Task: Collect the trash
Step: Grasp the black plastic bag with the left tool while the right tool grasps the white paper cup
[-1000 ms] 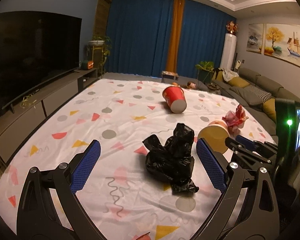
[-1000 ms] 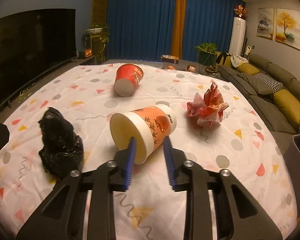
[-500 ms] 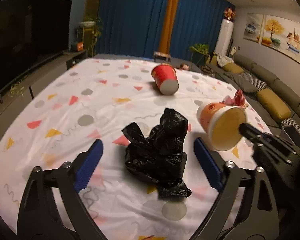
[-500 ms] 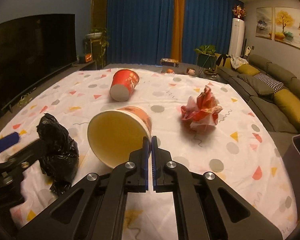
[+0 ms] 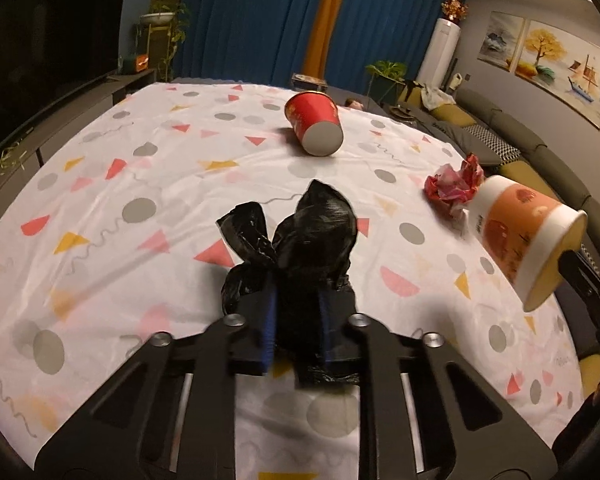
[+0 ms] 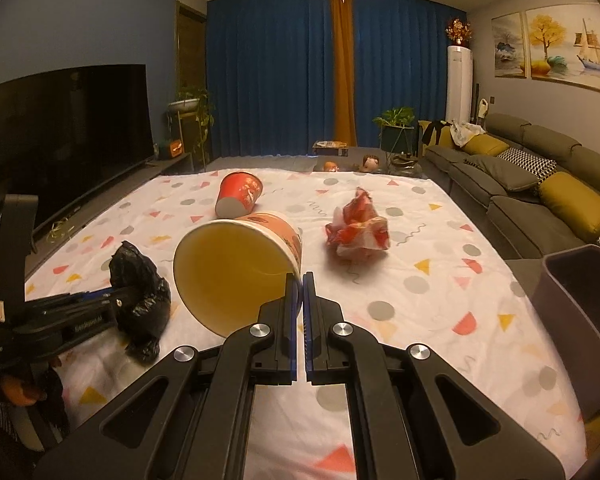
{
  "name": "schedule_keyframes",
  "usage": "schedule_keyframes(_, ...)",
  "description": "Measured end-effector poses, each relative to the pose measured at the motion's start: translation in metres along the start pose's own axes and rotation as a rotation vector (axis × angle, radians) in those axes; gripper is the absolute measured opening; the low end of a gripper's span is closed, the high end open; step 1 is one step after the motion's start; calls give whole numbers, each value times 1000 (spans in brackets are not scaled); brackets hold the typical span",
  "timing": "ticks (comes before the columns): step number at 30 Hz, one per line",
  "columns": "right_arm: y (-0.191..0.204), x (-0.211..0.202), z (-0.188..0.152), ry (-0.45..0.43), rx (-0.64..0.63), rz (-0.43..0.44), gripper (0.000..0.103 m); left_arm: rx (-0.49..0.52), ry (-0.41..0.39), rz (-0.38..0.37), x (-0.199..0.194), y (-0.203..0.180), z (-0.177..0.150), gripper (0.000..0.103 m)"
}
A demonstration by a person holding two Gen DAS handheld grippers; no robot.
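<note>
Pinching only the cup's (image 6: 236, 268) thin rim, the shut right tongs (image 6: 299, 280) could drop it (the left tongs (image 5: 296, 312), just closed, squeeze the black bag (image 5: 300, 240)).

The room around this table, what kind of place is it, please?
Most likely a home living room: a large television along one wall, a grey sofa with yellow cushions opposite, blue curtains and framed paintings.

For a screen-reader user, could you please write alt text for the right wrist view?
The right gripper pinches the rim of an orange paper cup, lifted over a patterned tablecloth. Left of it, the left gripper grips a black bag.
</note>
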State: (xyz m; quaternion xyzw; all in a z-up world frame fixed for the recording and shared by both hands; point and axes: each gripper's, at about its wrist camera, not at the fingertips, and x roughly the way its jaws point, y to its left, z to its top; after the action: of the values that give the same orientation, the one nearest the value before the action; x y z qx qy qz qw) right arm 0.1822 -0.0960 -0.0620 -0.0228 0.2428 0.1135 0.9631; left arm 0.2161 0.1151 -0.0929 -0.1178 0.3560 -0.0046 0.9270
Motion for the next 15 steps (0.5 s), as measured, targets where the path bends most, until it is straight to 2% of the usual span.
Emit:
schedule_keyframes(9, -30, -36, -5, -44, 48, -28, 4, 25, -69, -40, -37, -22, -3, 12)
schedule_keyframes(15, -49, -61, -8, -81, 78, -49, 4, 70, -113, -88, -61, -53, -4, 12)
